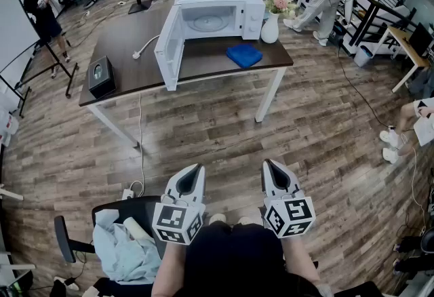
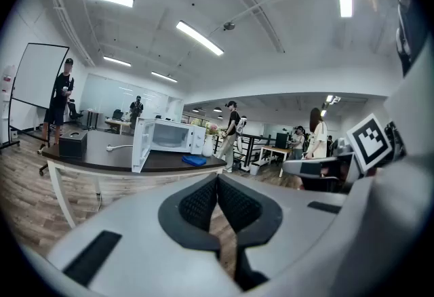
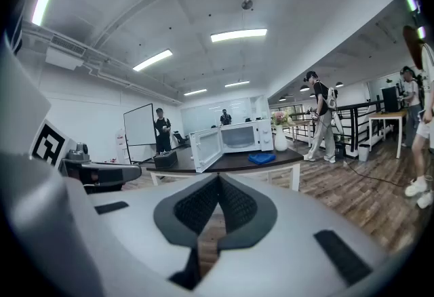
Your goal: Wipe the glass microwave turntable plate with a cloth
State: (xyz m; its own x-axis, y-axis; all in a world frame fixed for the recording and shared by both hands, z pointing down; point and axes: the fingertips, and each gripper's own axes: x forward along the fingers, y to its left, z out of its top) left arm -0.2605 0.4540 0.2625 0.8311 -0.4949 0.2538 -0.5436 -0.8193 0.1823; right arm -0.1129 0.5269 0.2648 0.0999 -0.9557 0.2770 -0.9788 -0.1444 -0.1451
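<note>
Turntable plate [image 1: 203, 22] sits untouched in the open microwave [image 1: 252, 17]; left gripper [image 1: 198, 168] and right gripper [image 1: 268, 164], fingers closed and empty, should first go for the cloth [image 1: 243, 54].

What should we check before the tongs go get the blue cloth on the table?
1. Microwave door open: ok.
2. Glass plate sitting inside: ok.
3. Blue cloth lying free on the table: ok.
4. Left tongs empty: ok, shut on nothing.
5. Right tongs open to grab: not ok, shut.
6. Tongs close to the table: not ok, floor lies between.
</note>
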